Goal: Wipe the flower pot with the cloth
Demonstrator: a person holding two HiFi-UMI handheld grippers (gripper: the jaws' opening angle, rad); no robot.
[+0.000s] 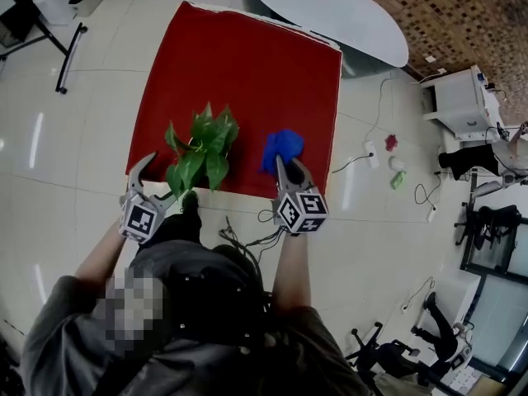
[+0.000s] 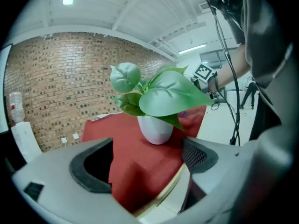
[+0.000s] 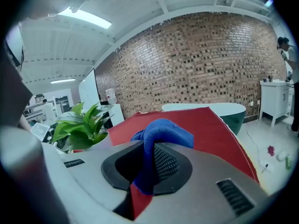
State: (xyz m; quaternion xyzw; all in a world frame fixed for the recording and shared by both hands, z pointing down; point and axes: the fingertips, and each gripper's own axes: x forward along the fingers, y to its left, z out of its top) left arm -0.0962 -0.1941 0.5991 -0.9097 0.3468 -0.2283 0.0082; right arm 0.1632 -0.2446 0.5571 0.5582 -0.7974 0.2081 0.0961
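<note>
A green-leaved plant (image 1: 202, 148) stands near the front edge of the red-covered table (image 1: 239, 64); its leaves hide the pot in the head view. The white flower pot (image 2: 156, 129) shows in the left gripper view, upright on the red cover a short way beyond the jaws. My left gripper (image 1: 161, 180) is open and empty, just left of the plant at the table's edge. My right gripper (image 1: 290, 170) is shut on a blue cloth (image 1: 282, 147), right of the plant. In the right gripper view the blue cloth (image 3: 161, 134) bunches up between the jaws, with the plant (image 3: 79, 125) off to the left.
A white oval table (image 1: 330, 7) stands beyond the red one. Cables (image 1: 247, 238) trail on the tiled floor by the person's feet. To the right are a white cabinet (image 1: 458, 97), small items on the floor (image 1: 392, 143) and office chairs (image 1: 491, 221).
</note>
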